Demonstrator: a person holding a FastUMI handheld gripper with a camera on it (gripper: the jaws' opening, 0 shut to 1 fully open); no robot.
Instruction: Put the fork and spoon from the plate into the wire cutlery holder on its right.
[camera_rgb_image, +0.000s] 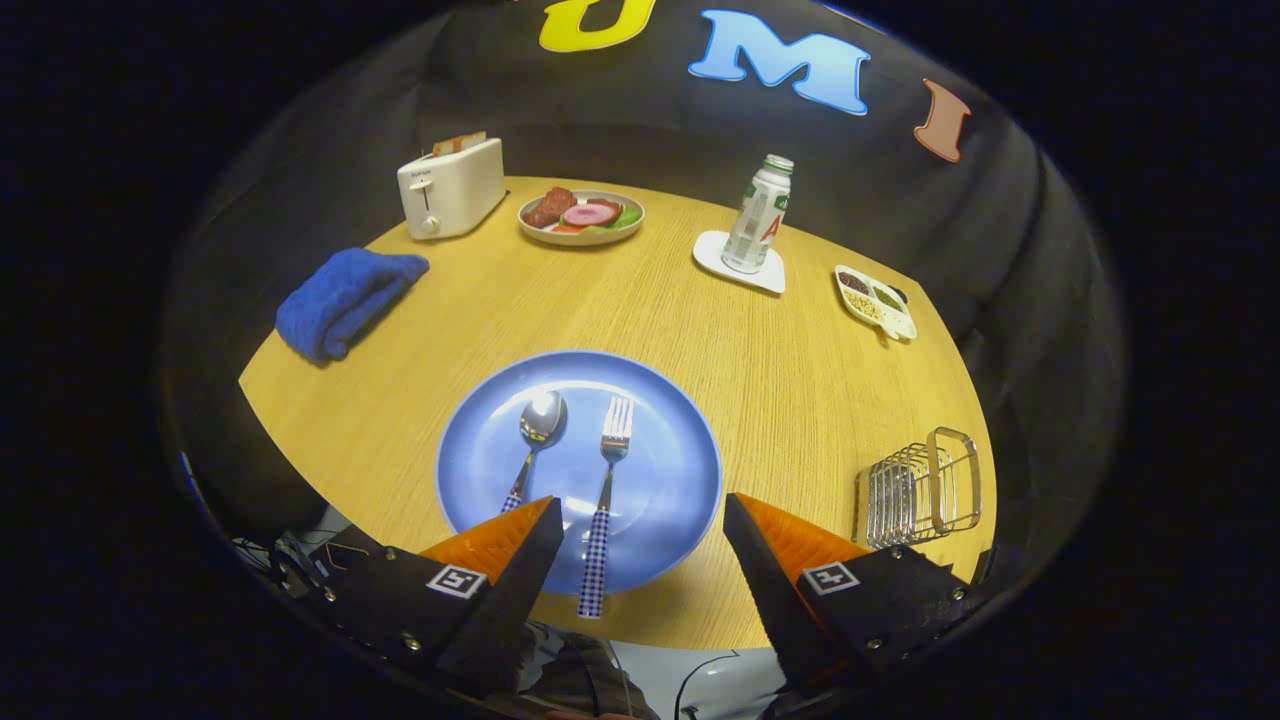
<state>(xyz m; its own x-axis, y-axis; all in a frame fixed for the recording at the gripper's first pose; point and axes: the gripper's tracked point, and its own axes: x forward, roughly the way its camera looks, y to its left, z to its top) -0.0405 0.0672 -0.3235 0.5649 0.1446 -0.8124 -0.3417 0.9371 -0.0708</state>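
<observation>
Gripper view: tongs (640, 520) spread wide, empty, above plate (690, 450). Fork (608, 480) handle between tips, spoon (534, 440) alongside. Drop straight, pinch handle mid-length, then carry to holder (920, 490).

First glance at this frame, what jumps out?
The blue plate just ahead of the open gripper, with a spoon and fork lying side by side on it. To its right stands the wire cutlery holder. Farther back, a toaster and a folded blue towel.
</observation>
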